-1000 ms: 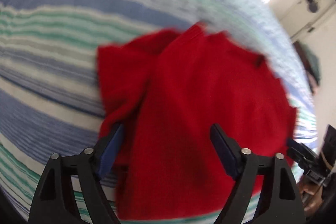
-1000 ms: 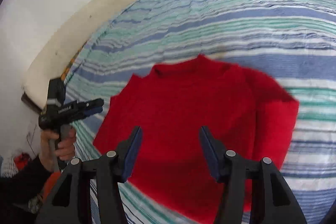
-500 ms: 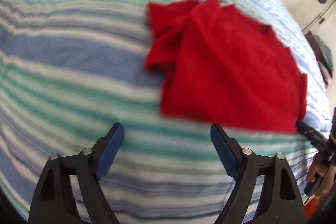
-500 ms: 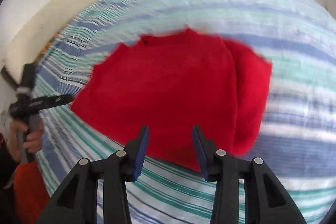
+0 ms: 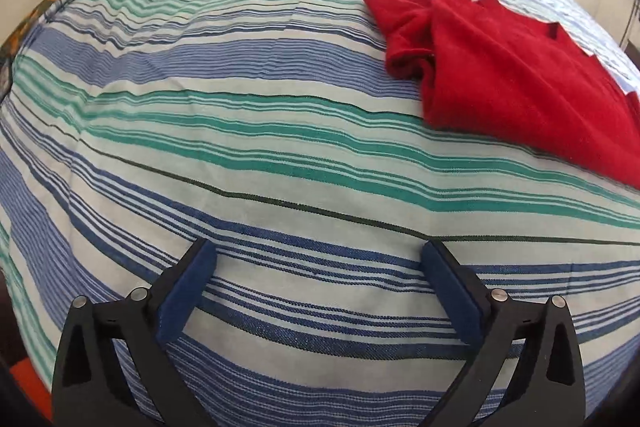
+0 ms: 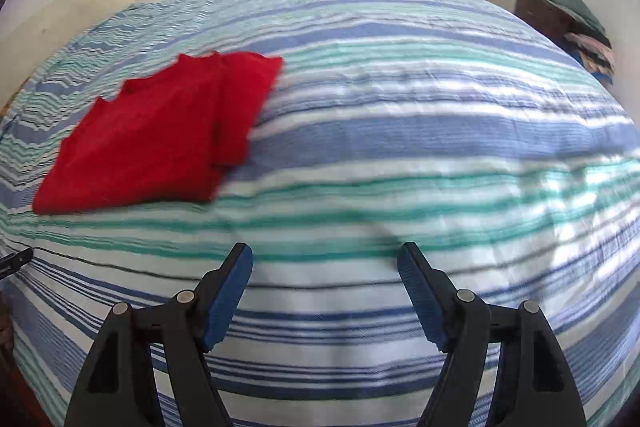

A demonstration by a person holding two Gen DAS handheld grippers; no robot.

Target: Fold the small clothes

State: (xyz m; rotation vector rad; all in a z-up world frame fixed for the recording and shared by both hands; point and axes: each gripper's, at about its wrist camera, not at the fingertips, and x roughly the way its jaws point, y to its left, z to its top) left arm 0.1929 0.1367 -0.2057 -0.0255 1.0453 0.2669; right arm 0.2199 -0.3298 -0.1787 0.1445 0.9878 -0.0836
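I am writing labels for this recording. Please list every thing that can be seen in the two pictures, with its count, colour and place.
red garment: one, red, partly folded, lying on the bedspread, right in the left wrist view, left in the right wrist view.
bedspread: one, blue, green and white stripes, covers the bed.
stacked textiles: one pile, mixed colours, on dark furniture at the far right wall.
left gripper: one, black with blue pads, jaws just opened wide, nothing between them.
right gripper: one, black with blue pads, jaws just opened, nothing between them.
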